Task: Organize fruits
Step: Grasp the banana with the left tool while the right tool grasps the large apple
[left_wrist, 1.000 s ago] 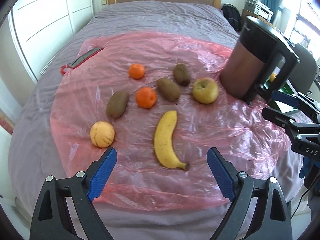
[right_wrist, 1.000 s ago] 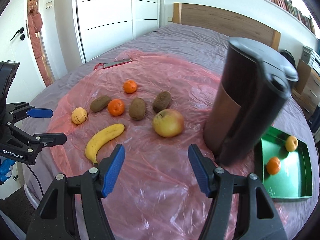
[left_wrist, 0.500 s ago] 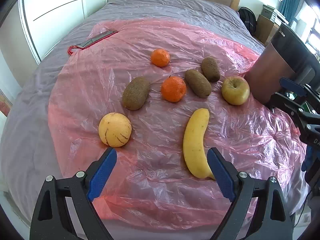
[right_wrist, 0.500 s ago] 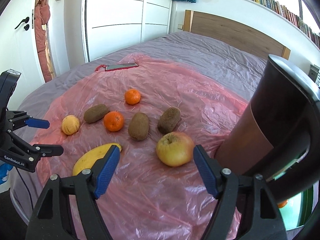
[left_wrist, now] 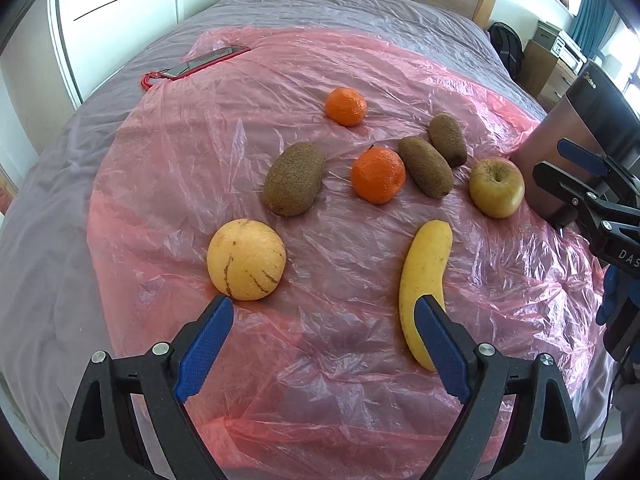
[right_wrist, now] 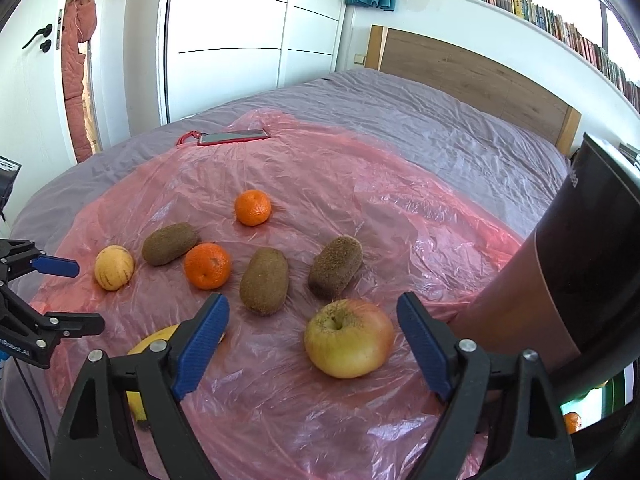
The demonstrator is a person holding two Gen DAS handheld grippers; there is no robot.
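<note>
Fruit lies on a pink plastic sheet (left_wrist: 320,380) on a bed. My left gripper (left_wrist: 323,312) is open and empty, between a round yellow fruit (left_wrist: 246,259) at its left tip and a banana (left_wrist: 423,280) at its right tip. My right gripper (right_wrist: 313,312) is open and empty, its tips either side of a yellow-red apple (right_wrist: 349,338). Beyond lie three kiwis (right_wrist: 264,286), (right_wrist: 335,266), (right_wrist: 170,243) and two mandarins (right_wrist: 207,265), (right_wrist: 253,207). A green tray (right_wrist: 616,392) holding a mandarin (right_wrist: 572,421) shows at the lower right.
A tall dark cylindrical appliance (right_wrist: 576,272) stands right of the apple, hiding most of the tray. A phone in a red case (right_wrist: 232,137) lies at the sheet's far edge. A person (right_wrist: 80,60) stands in the doorway at the left. A wooden headboard (right_wrist: 472,76) is behind.
Both grippers have moved forward and lower toward the fruit. The left one has come close to the yellow fruit and banana. The right one has come up around the apple.
</note>
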